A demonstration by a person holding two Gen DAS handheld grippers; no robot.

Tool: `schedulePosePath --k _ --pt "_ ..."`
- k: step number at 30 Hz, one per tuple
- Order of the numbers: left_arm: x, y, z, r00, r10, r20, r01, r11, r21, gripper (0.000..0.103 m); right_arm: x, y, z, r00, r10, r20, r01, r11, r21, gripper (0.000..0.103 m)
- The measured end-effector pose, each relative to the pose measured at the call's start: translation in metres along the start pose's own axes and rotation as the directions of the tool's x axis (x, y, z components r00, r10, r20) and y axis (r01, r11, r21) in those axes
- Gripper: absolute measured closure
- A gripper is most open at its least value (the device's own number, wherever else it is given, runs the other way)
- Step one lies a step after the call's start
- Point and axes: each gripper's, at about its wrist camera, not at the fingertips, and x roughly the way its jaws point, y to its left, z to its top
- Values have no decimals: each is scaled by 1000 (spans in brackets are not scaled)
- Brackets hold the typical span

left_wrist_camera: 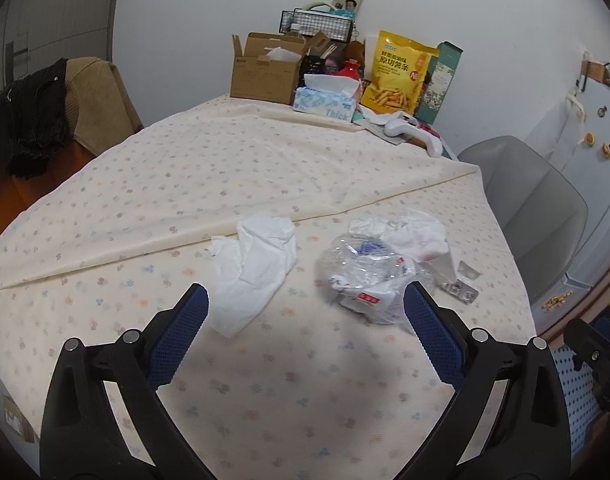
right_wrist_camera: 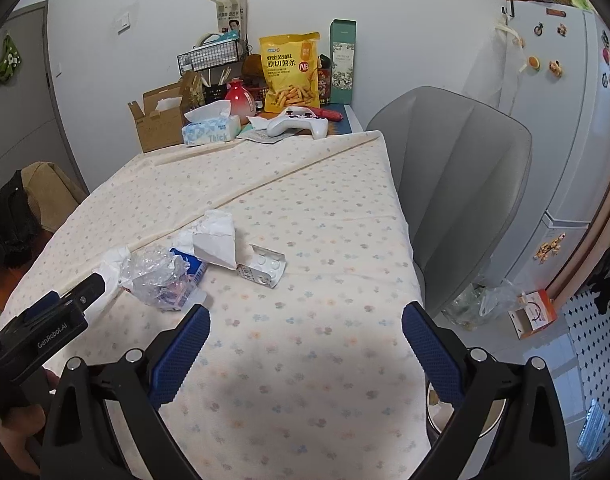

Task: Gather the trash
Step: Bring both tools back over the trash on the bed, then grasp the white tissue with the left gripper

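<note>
Floral tablecloth (left_wrist_camera: 265, 168) holds crumpled tissue (left_wrist_camera: 253, 268); left claw (left_wrist_camera: 305, 312) and right claw (right_wrist_camera: 305, 330) both spread

Cream tablecloth (left_wrist_camera: 265, 168) (pastel floral dots); white tissue (left_wrist_camera: 253, 264); yellow snack bag (left_wrist_camera: 401, 72); grey chair (right_wrist_camera: 457, 184).

"Thick" is printed on the blue tissue pack (right_wrist_camera: 211, 130) at the far end of the table. Right of that pack, "原切薯条" and "NB" are shown on the yellow snack bag (right_wrist_camera: 292, 70). "GenRobot.AI" is written on the left gripper's black body (right_wrist_camera: 51, 338).
</note>
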Motion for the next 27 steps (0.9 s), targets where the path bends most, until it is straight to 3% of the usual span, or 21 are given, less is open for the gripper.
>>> schedulePosePath --k 13,21,24,25,26,27 --pt "37 34 13 998 52 -46 -55 996 -68 13 32 23 4 998 28 -52 -29 999 -24 13" --pt "71 36 8 990 56 -131 -66 995 -69 33 55 35 8 995 48 -88 -52 998 -42 18" --pt "74 39 8 989 68 -130 -78 994 -75 47 63 40 10 994 48 -98 -53 997 -51 23" --pt "75 40 8 989 77 -130 -87 993 -75 60 66 42 12 994 50 -101 -56 997 -51 24" --pt "76 40 9 988 83 -134 -93 993 -70 80 68 44 14 993 53 -102 -59 997 -53 24" --pt "77 40 10 987 76 -142 -86 994 -68 90 70 46 15 993 53 -101 -59 997 -55 24"
